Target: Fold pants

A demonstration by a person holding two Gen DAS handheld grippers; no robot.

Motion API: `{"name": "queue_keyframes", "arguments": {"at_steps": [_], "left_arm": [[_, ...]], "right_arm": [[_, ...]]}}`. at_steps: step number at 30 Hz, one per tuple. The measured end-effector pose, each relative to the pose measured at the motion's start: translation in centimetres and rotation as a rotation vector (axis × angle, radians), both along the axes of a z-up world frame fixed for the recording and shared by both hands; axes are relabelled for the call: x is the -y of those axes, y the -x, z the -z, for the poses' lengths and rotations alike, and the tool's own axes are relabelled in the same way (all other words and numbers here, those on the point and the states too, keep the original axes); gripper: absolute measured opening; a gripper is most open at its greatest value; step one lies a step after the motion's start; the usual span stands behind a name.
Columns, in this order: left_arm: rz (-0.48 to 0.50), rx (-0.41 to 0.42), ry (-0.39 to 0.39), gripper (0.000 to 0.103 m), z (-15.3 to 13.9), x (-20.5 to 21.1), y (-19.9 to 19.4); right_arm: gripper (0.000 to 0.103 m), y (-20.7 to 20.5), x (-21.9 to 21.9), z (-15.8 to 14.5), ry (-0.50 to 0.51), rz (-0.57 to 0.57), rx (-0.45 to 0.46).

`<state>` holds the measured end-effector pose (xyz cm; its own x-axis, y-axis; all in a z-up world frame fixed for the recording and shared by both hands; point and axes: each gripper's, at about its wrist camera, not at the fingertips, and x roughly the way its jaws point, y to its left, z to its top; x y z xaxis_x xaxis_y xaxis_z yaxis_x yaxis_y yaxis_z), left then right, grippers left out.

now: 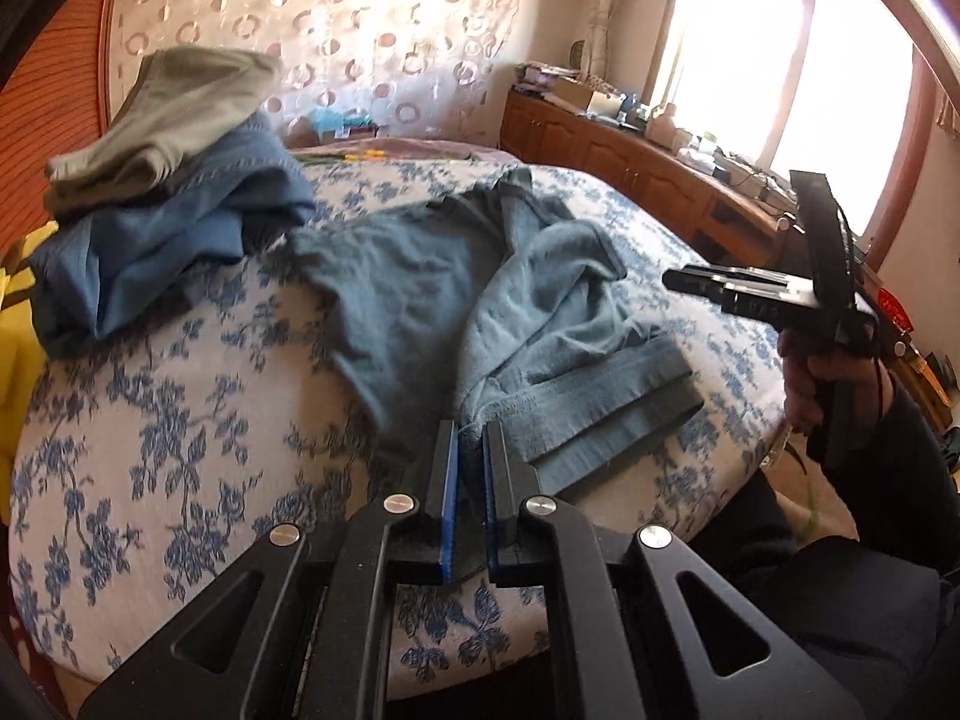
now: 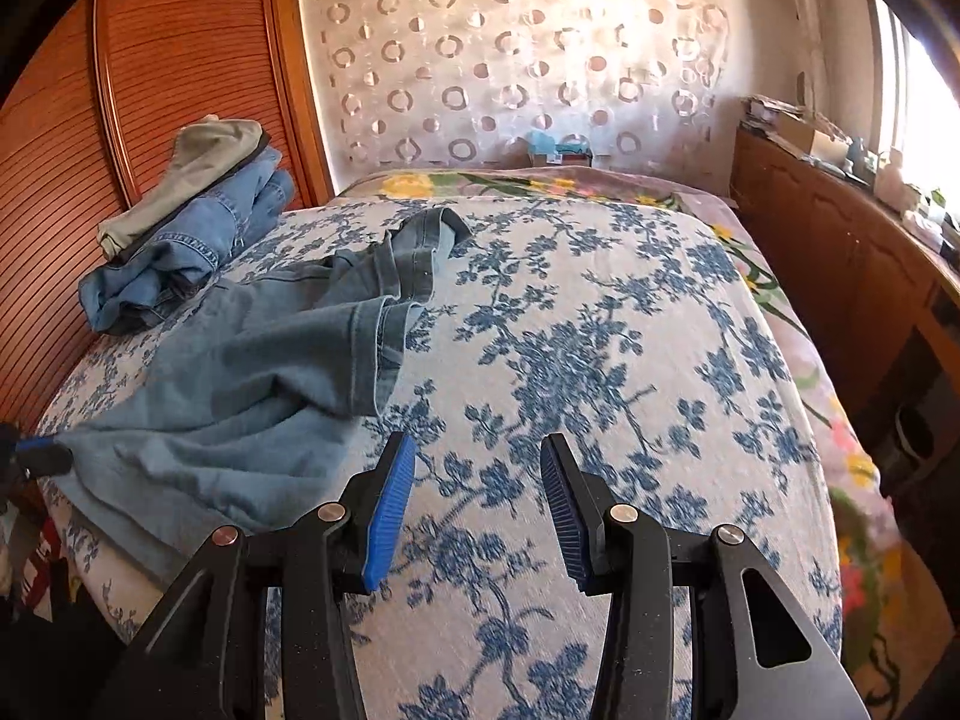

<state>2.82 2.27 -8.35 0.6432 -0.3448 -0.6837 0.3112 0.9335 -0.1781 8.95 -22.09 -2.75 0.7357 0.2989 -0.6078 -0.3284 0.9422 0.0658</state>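
Light blue denim pants lie rumpled on the bed; they also show in the right wrist view at the left. My left gripper is shut on the waistband edge of the pants near the bed's front edge. It shows at the far left of the right wrist view, pinching the cloth. My right gripper is open and empty, held above the bare bedspread to the right of the pants. It also shows in the left wrist view, in a hand at the right.
A pile of folded clothes, blue jeans under a grey-green garment, sits at the bed's far left by a wooden wardrobe. The blue-flowered bedspread covers the bed. A wooden cabinet with clutter runs along the right under a window.
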Motion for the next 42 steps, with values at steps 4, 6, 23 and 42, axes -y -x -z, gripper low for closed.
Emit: {"name": "queue_keyframes", "arguments": {"at_steps": [4, 6, 23, 42], "left_arm": [[-0.023, -0.009, -0.004, 0.008, 0.5, -0.5, 0.4], [-0.030, -0.011, -0.005, 0.008, 0.6, -0.8, 0.4], [-0.077, -0.031, -0.047, 0.051, 1.6, -1.5, -0.6], [-0.111, -0.036, -0.084, 0.078, 2.8, -1.7, -0.9]], "right_arm": [[0.045, -0.6, -0.5, 0.3, 0.012, -0.014, -0.006], [0.045, -0.7, -1.0, 0.4, 0.015, -0.018, -0.011], [0.045, 5.6, -1.1, 1.1, -0.044, -0.124, -0.045], [0.030, 6.1, -4.3, 1.7, 0.002, -0.201, -0.046]]}}
